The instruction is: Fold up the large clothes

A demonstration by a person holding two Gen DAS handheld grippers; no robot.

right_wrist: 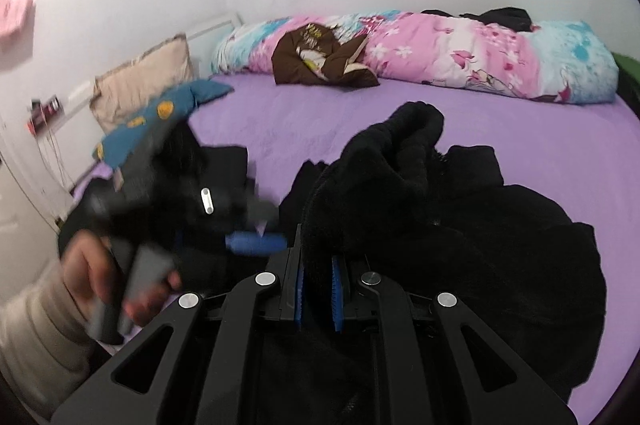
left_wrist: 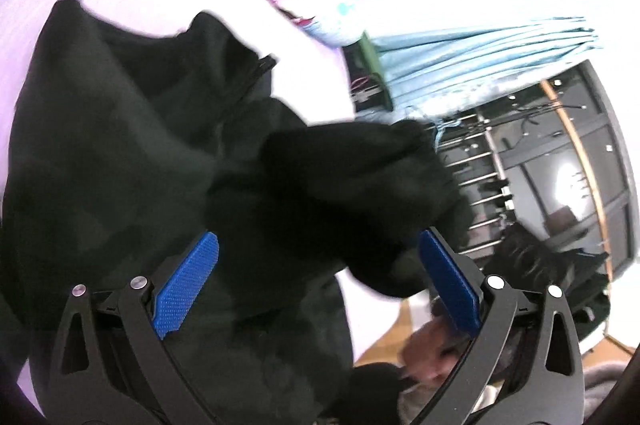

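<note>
A large black fleece garment (right_wrist: 460, 245) lies crumpled on the purple bed sheet (right_wrist: 520, 129). My right gripper (right_wrist: 318, 265) is shut on a fold of it, with cloth pinched between the blue pads. A bunched sleeve (right_wrist: 416, 129) rises just beyond. In the left wrist view the same black garment (left_wrist: 120, 145) spreads over the sheet, and a raised black sleeve (left_wrist: 340, 177) crosses in front. My left gripper (left_wrist: 316, 265) is open wide and neither pad presses on the cloth. It also shows blurred at the left of the right wrist view, as the left gripper (right_wrist: 260, 227) held by a hand (right_wrist: 100, 265).
A rolled floral quilt (right_wrist: 480, 57) lines the far side of the bed, with a brown garment (right_wrist: 320, 61) on it. A beige pillow (right_wrist: 140, 81) and a blue cushion (right_wrist: 160, 121) sit at the head. A blue curtain (left_wrist: 480, 57) and a dark rack (left_wrist: 540, 165) stand beyond the bed.
</note>
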